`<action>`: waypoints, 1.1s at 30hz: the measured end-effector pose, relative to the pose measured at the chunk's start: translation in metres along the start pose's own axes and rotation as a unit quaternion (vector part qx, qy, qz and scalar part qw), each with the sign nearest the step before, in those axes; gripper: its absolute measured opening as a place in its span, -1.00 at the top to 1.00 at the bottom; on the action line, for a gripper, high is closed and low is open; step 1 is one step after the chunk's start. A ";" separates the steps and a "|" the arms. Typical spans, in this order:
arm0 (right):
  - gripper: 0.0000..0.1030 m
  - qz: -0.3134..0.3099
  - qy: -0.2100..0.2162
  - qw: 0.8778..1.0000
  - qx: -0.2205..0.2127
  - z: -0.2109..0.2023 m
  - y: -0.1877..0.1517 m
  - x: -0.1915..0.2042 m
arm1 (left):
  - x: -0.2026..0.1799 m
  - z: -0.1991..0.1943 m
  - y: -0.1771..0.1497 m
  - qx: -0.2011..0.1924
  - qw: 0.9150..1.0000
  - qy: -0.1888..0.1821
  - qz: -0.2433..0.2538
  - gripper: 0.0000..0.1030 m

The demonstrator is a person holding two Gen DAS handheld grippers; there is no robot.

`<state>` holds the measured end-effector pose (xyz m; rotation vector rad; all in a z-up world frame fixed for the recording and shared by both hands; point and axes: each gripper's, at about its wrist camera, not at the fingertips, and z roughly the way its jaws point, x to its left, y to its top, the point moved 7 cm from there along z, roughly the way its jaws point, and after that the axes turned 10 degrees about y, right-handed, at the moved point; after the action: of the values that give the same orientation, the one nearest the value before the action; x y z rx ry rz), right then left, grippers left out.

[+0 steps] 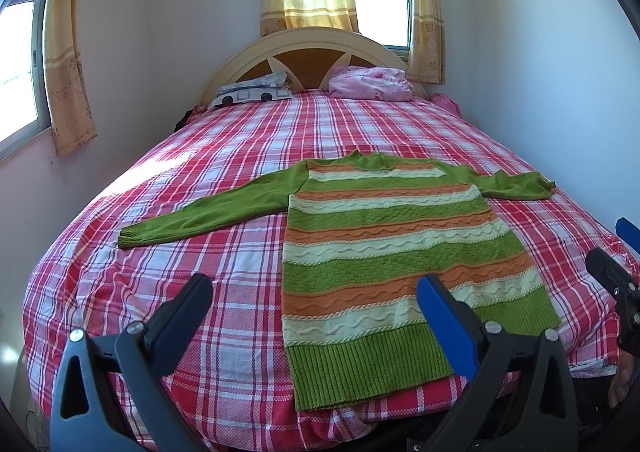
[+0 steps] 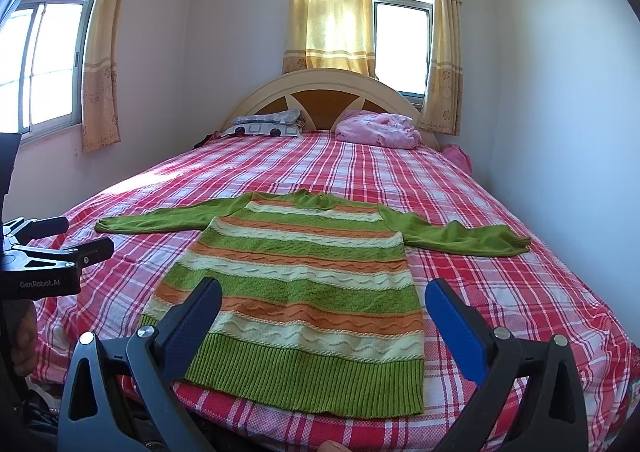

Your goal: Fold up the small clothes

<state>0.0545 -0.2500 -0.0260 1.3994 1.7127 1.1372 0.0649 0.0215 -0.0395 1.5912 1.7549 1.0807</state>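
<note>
A small knitted sweater (image 1: 392,248) with green, orange and cream stripes lies flat on the red plaid bed (image 1: 200,244), hem toward me and both green sleeves spread sideways. The sweater (image 2: 308,276) shows the same way in the right wrist view. My left gripper (image 1: 316,296) hovers open above the hem's left part, fingers wide apart and empty. My right gripper (image 2: 324,300) is open over the hem, nothing between its fingers. The left sleeve (image 1: 200,215) stretches far left; the right sleeve (image 2: 464,238) reaches right. Each gripper shows at the edge of the other's view.
Two pillows lie at the headboard: a patterned one (image 1: 256,89) and a pink one (image 1: 370,81). A white wall runs along the bed's right side (image 2: 560,131). Curtained windows stand behind and to the left. A hand (image 2: 22,336) holds the left gripper's handle.
</note>
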 end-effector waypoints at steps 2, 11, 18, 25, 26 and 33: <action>-0.98 0.001 0.001 1.000 0.000 0.000 -0.001 0.000 | 0.001 0.000 0.000 -0.001 1.000 0.001 0.000 -1.00; -0.98 0.001 0.008 1.000 0.013 0.006 -0.006 0.003 | 0.002 0.004 -0.001 0.005 1.000 0.003 -0.001 -1.00; -0.98 0.010 0.014 0.999 0.032 0.020 -0.013 -0.001 | 0.001 0.012 -0.003 0.012 1.000 0.004 0.002 -1.00; -0.98 0.017 0.031 0.998 0.058 0.040 -0.026 -0.006 | -0.004 0.033 -0.012 0.034 0.999 0.005 0.010 -1.00; -0.98 0.020 0.040 0.997 0.063 0.043 -0.028 -0.007 | -0.005 0.036 -0.013 0.036 0.999 0.006 0.012 -1.00; -0.98 0.057 0.062 0.993 0.082 0.076 -0.030 -0.041 | -0.012 0.071 -0.011 0.056 0.998 0.015 0.022 -1.00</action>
<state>0.1183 -0.2751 -0.0873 1.5736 1.8701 1.1883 0.1188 0.0243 -0.0890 1.6965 1.8356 1.0487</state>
